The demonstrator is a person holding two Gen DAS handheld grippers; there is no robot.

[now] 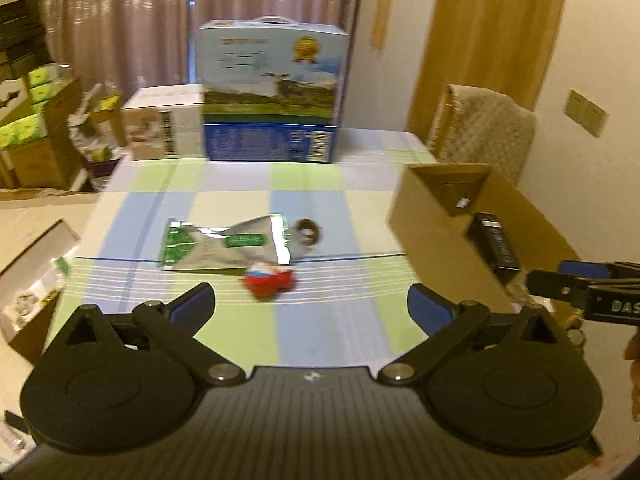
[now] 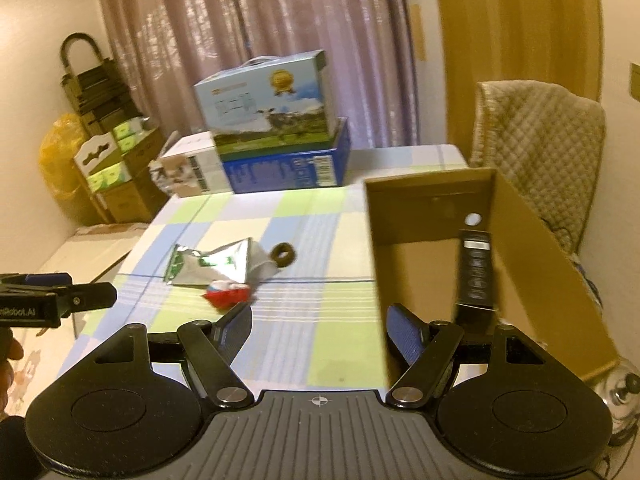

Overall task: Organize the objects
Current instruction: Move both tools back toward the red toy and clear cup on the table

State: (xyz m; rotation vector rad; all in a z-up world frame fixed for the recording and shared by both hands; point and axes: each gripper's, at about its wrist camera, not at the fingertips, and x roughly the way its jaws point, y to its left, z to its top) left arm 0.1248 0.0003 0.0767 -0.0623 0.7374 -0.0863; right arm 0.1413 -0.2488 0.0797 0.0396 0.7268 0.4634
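Observation:
A silver and green foil pouch [image 1: 224, 246] lies on the checked tablecloth, with a brown ring [image 1: 308, 232] at its right end and a red and white egg-shaped toy [image 1: 268, 280] just in front. An open cardboard box [image 1: 436, 216] stands at the right with a black remote-like box [image 1: 496, 240] leaning inside it. My left gripper [image 1: 312, 304] is open and empty, a short way before the red toy. My right gripper [image 2: 320, 328] is open and empty, beside the box's near left corner [image 2: 380, 280]. The pouch [image 2: 208, 264], ring [image 2: 284, 256], toy [image 2: 228, 294] and black box [image 2: 476, 268] also show in the right wrist view.
A blue milk carton [image 1: 272, 76] on a dark blue box [image 1: 272, 144] and a white box [image 1: 164, 124] stand at the table's far edge. A padded chair [image 1: 484, 132] is behind the cardboard box. An open white box [image 1: 32, 280] sits left of the table.

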